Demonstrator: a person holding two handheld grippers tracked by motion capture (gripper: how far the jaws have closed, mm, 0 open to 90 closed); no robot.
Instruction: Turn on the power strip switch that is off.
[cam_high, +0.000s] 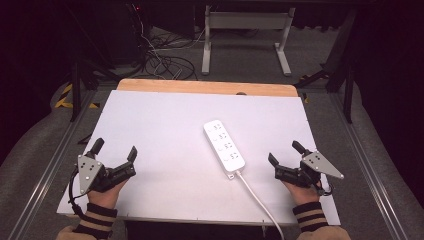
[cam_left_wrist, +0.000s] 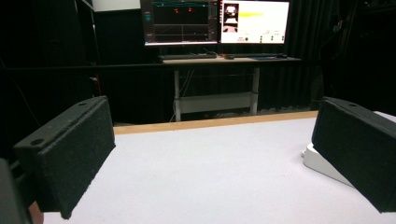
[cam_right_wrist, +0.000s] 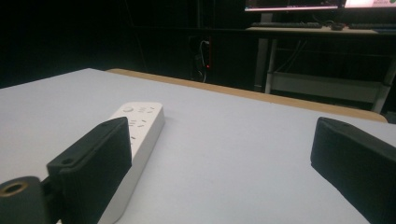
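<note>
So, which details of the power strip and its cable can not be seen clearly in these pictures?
- Power strip: the socket markings are too small to read in the high view.
- Its cable: the bottom edge of the high view cuts it off, so its plug end is unknown.
- Left gripper view: the black jaw of the left tool covers most of the strip.
- Right gripper view: the jaw of the right tool hides the strip's near end.

A white-topped desk (cam_high: 165, 130) with a bare wooden far edge stands on grey carpet (cam_high: 30, 150) in a dark room hung with black curtains. Beyond it, tangled cables (cam_high: 165, 60) lie on the floor beside a second desk on white legs (cam_high: 245, 35), which carries lit monitors (cam_left_wrist: 215, 21) and a keyboard (cam_left_wrist: 189, 56). Metal rails (cam_high: 55, 155) flank the sides
</note>
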